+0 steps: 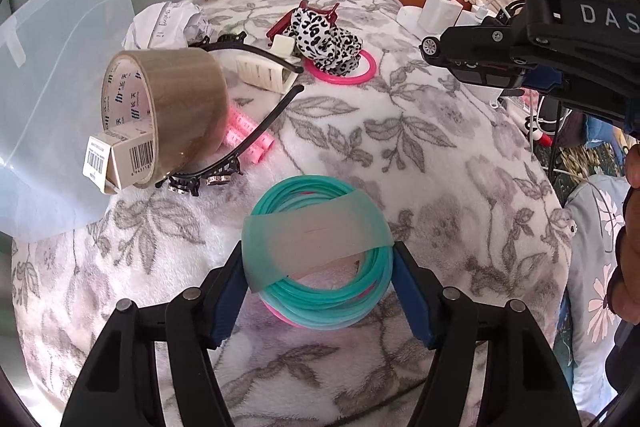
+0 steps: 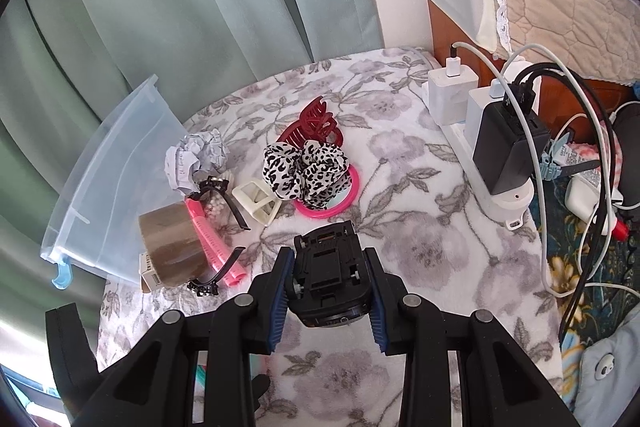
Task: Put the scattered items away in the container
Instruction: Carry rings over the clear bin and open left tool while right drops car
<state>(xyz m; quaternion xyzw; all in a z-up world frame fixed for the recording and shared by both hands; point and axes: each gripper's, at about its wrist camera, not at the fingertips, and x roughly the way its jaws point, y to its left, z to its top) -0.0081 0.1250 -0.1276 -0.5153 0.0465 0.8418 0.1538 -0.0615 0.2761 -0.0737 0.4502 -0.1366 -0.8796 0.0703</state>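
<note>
A bundle of teal rings (image 1: 320, 291) wrapped in a frosted band, with a pink ring beneath, lies on the floral blanket (image 1: 420, 167). My left gripper (image 1: 320, 291) is closed around it, and both blue pads (image 1: 230, 291) touch its sides. My right gripper (image 2: 328, 287) is shut on a black toy car (image 2: 326, 267), held with its underside towards the camera. The left wrist view shows that car (image 1: 460, 67) held above the blanket at upper right. The translucent plastic container (image 1: 52, 99) (image 2: 116, 187) stands tilted at the blanket's left edge.
Beside the container lie a brown tape roll (image 1: 168, 115), a barcoded box (image 1: 116, 159), a black headband (image 1: 248, 143), pink rollers (image 2: 212, 243), a cream claw clip (image 1: 264, 71), crumpled paper (image 2: 196, 159), a leopard scrunchie (image 2: 308, 167) and a red claw clip (image 2: 316, 119). A power strip with chargers (image 2: 480, 131) lines the right edge.
</note>
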